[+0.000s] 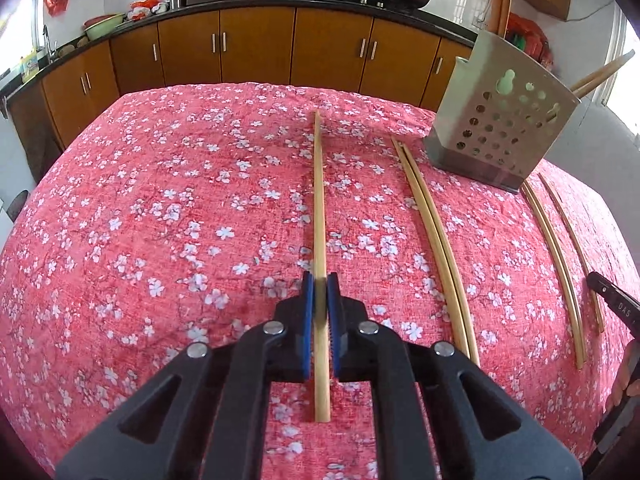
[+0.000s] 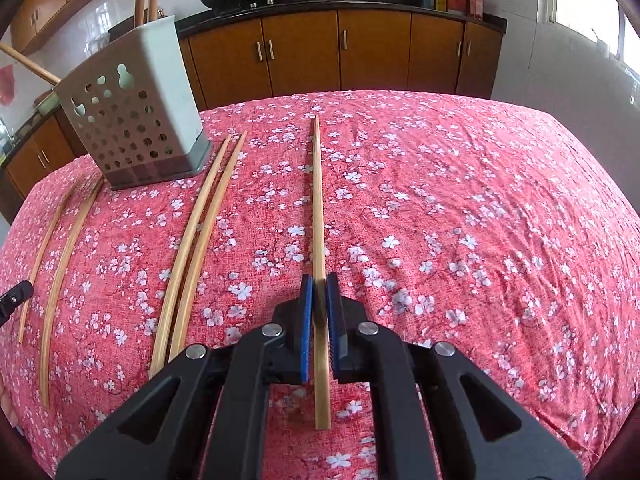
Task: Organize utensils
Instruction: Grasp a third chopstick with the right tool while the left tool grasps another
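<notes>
Right now, in the left wrist view, the left gripper (image 1: 320, 300) is clamping a chopstick (image 1: 319, 216) near its thick end, fingers (image 1: 307, 320) nearly together, with the long thin end running forward over the flowered table (image 1: 160, 220). To do this step well, I judge it should be lifting the stick level and swinging its tip toward the holder (image 1: 504, 128) standing far right, clear of the pair of chopsticks (image 1: 432, 232) lying between.

Meanwhile, in the right wrist view, the right gripper (image 2: 320, 300) is gripping its own chopstick (image 2: 318, 216) the same way, fingers (image 2: 307, 320) pinched on it. Its holder (image 2: 132, 120) is sitting far left, beyond two loose chopsticks (image 2: 200, 240).
</notes>
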Demonstrator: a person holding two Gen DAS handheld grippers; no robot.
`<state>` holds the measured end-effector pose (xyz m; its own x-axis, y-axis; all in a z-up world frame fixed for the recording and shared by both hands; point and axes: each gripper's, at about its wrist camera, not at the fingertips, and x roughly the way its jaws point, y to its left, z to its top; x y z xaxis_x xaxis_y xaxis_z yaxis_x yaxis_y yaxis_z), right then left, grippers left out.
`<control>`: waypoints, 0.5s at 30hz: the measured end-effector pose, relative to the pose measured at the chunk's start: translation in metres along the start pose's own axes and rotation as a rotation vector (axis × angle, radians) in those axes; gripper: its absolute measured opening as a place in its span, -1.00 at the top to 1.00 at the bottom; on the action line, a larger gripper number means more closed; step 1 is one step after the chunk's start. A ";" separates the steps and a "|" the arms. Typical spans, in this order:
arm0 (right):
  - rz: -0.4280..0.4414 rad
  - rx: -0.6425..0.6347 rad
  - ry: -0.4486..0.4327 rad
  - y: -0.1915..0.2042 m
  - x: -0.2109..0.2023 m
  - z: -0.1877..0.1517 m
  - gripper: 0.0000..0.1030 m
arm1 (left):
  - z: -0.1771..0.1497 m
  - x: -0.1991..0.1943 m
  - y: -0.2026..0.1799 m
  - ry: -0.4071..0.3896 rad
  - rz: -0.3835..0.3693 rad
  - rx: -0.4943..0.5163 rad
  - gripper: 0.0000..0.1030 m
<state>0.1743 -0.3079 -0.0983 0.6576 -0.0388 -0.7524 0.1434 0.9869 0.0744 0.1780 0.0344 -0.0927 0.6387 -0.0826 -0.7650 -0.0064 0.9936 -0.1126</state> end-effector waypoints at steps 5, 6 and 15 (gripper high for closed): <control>0.004 0.003 0.001 0.001 0.001 -0.001 0.84 | -0.001 0.000 -0.001 -0.001 0.001 -0.001 0.82; 0.004 0.002 0.001 0.001 0.000 -0.001 0.84 | -0.002 -0.002 -0.002 -0.001 0.005 0.001 0.82; 0.000 -0.002 0.001 0.002 0.000 -0.001 0.84 | -0.002 -0.002 -0.003 0.000 0.013 0.007 0.81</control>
<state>0.1740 -0.3062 -0.0986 0.6566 -0.0387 -0.7533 0.1421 0.9872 0.0730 0.1757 0.0311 -0.0919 0.6385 -0.0695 -0.7665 -0.0094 0.9951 -0.0981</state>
